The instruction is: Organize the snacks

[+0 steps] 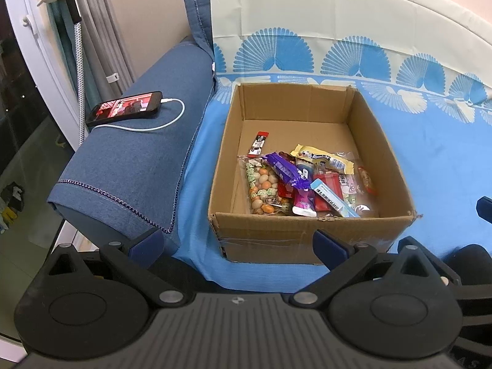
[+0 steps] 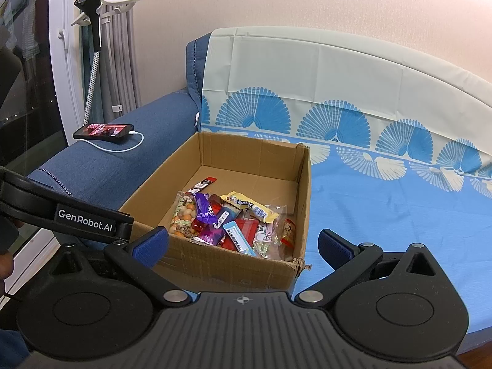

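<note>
Both wrist views face an open cardboard box [image 1: 310,233] set on a blue patterned sheet [image 1: 430,160] over a sofa seat. The snacks [image 1: 304,184] lie heaped in the near half of the box; a red-and-black stick packet [image 1: 258,144] lies apart from the heap, toward the far wall.

The right wrist view alone shows the body of the left gripper, entering from the left edge and crossing in front of the sofa arm, with the lettering "GenRobot.AI" [image 2: 85,219] legible on it. It also shows the steamer head [image 2: 89,3] on its stand in full. The left wrist view alone shows a blue pad of the right gripper at its right edge. Print on the snack wrappers is too small to read in either view.

The left gripper [image 1: 238,243] has its fingers spread, holding nothing, near the front wall of the box. The right gripper [image 2: 243,243] is likewise spread and empty, over the box's near right corner.

A phone [image 1: 124,108] with a lit screen lies on the blue sofa arm [image 1: 129,166], a white cable [image 1: 166,123] plugged into it. Grey curtains [image 2: 123,61] hang behind.
</note>
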`<action>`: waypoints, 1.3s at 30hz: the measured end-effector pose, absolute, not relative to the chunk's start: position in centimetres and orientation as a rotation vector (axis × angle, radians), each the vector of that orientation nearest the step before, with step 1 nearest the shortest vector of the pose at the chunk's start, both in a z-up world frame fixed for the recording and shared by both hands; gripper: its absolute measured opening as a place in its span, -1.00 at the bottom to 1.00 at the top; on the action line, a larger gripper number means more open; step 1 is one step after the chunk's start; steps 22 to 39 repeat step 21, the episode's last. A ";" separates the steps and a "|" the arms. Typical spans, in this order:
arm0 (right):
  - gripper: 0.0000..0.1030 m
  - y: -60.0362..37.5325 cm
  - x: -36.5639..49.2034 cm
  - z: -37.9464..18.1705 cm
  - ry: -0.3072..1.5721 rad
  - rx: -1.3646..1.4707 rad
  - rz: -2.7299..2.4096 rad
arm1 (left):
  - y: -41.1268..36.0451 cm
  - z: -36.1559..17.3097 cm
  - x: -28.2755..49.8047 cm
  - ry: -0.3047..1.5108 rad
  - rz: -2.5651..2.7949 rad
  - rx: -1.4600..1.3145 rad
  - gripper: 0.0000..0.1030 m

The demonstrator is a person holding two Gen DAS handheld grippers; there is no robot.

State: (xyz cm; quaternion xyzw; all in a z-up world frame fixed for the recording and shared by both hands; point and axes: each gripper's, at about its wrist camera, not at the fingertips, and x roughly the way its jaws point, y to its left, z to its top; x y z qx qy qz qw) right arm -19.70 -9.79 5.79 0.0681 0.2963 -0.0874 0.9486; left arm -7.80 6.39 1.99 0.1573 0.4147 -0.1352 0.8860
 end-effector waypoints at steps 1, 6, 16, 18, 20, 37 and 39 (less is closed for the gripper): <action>1.00 -9.8 -19.7 5.8 0.603 0.139 -0.178 | 6.4 2.0 -7.8 0.863 -0.282 0.327 1.00; 1.00 -9.8 -19.7 5.8 0.602 0.138 -0.177 | 6.4 2.0 -7.9 0.867 -0.284 0.328 1.00; 1.00 -9.7 -19.7 5.5 0.597 0.141 -0.178 | 6.4 2.0 -7.7 0.867 -0.278 0.329 1.00; 1.00 -9.7 -19.7 5.4 0.597 0.143 -0.177 | 6.5 2.0 -7.7 0.862 -0.272 0.326 1.00; 1.00 -9.8 -19.6 5.4 0.599 0.144 -0.176 | 6.6 2.0 -7.8 0.860 -0.267 0.319 1.00; 1.00 -9.7 -19.6 5.4 0.600 0.145 -0.176 | 6.7 2.0 -7.8 0.862 -0.265 0.315 1.00; 1.00 -9.7 -19.6 5.4 0.600 0.145 -0.176 | 6.7 2.0 -7.8 0.862 -0.265 0.315 1.00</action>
